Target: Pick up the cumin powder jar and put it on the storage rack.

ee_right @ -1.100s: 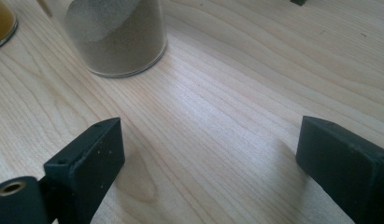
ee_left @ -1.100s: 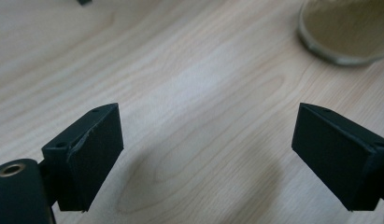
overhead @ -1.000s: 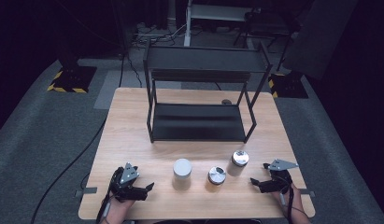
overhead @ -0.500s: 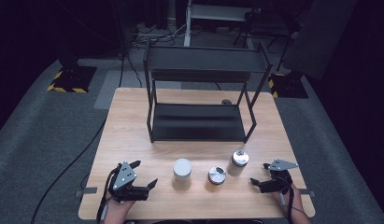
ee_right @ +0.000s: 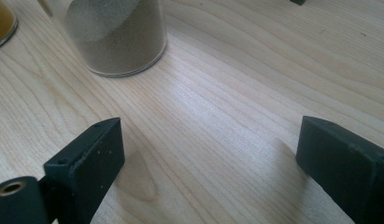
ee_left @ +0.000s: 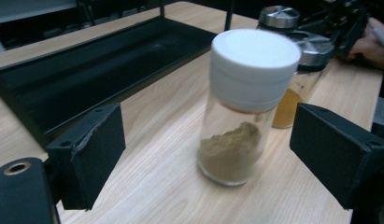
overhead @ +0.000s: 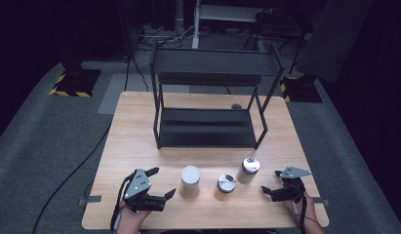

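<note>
Three jars stand in a row near the table's front edge. The white-lidded jar point(overhead: 190, 181) holds tan powder. To its right are a low metal-lidded jar point(overhead: 226, 183) and a taller metal-lidded jar point(overhead: 250, 168). My left gripper point(overhead: 163, 182) is open just left of the white-lidded jar. In the left gripper view that jar point(ee_left: 245, 107) stands just ahead of the wide jaws, which do not touch it. My right gripper point(overhead: 270, 181) is open, right of the row. In the right gripper view its jaws frame bare wood, with a jar of sandy powder point(ee_right: 115, 37) ahead.
A black two-level metal rack point(overhead: 208, 102) stands on the back half of the wooden table point(overhead: 134, 126). A small dark round thing point(overhead: 236, 106) lies behind the rack. An amber-filled jar point(ee_left: 292, 100) stands behind the white-lidded one. The person's right hand point(ee_left: 367, 44) is farther off.
My left gripper has edged slightly right, toward the white-lidded jar. The right gripper and the jars have stayed where they were.
</note>
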`<action>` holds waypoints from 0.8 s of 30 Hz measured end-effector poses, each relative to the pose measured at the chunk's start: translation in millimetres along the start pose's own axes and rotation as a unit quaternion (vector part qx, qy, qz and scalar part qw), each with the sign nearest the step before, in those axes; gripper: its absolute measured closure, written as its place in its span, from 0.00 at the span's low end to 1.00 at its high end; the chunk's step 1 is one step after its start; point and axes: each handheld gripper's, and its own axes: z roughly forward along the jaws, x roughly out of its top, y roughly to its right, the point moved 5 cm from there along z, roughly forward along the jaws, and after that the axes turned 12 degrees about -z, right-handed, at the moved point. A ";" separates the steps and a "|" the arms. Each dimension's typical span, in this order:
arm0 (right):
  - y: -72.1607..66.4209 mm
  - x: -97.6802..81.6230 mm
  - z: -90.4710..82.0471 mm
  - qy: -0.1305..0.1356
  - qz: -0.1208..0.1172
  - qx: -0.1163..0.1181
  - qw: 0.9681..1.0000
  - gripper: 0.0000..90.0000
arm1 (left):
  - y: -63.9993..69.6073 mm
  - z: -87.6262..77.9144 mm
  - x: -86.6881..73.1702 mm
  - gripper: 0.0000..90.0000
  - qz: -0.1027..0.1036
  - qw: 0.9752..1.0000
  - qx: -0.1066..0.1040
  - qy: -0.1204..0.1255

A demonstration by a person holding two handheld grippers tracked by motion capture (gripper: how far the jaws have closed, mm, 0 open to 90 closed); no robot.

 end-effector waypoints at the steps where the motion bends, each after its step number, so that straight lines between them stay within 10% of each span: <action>1: 0.0 0.0 0.0 0.000 0.000 0.000 1.000 0.08 | 0.3 0.8 0.5 0.11 0.001 1.000 -0.002 0.000; 24: -1.2 0.5 0.3 -0.002 0.004 -0.006 1.000 0.07 | 2.3 35.6 5.4 0.08 0.001 0.999 -0.042 0.017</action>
